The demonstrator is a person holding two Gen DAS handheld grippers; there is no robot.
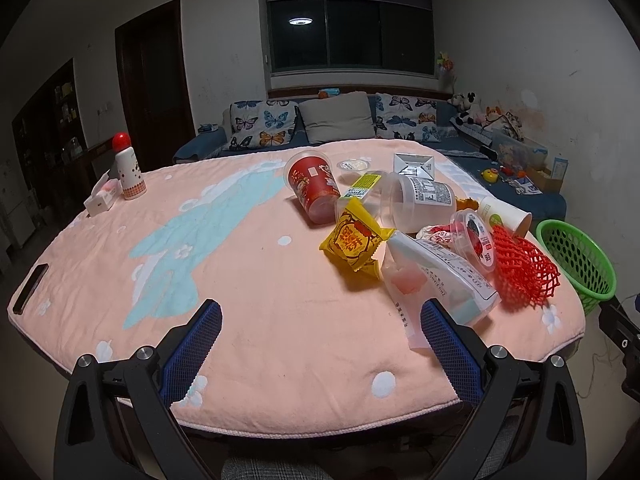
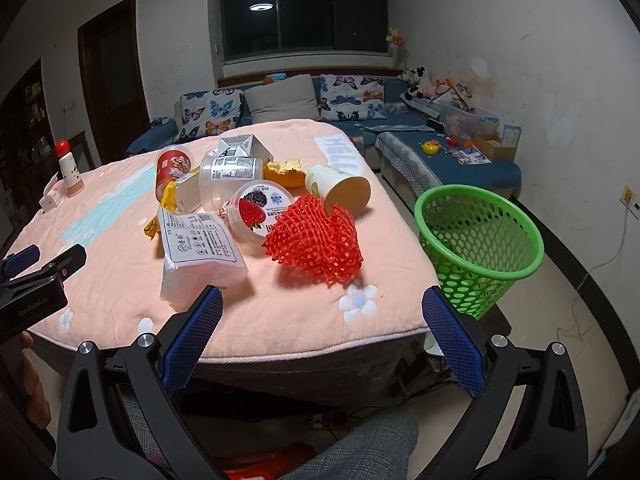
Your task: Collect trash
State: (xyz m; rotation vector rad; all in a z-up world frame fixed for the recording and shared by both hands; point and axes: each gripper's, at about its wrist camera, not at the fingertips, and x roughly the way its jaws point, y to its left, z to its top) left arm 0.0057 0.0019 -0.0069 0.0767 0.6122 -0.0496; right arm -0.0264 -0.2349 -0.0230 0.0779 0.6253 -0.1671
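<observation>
A pile of trash lies on the pink-covered table (image 1: 248, 288): a red cup (image 1: 314, 188) on its side, a yellow snack wrapper (image 1: 354, 242), a white plastic bag (image 1: 436, 280), a clear jar (image 1: 416, 200), a strawberry tub (image 2: 256, 210), a paper cup (image 2: 340, 188) and a red foam net (image 2: 316, 238). A green basket (image 2: 478, 240) stands on the floor right of the table. My left gripper (image 1: 320, 314) is open near the table's front edge, its right finger beside the white bag. My right gripper (image 2: 322, 302) is open, below the red net.
A red-capped bottle (image 1: 128, 172) and a small white box (image 1: 102, 198) stand at the table's far left; a dark phone (image 1: 30, 288) lies at its left edge. A blue sofa (image 2: 440, 152) with cushions and toys runs behind. A person's knee (image 2: 360, 448) shows below.
</observation>
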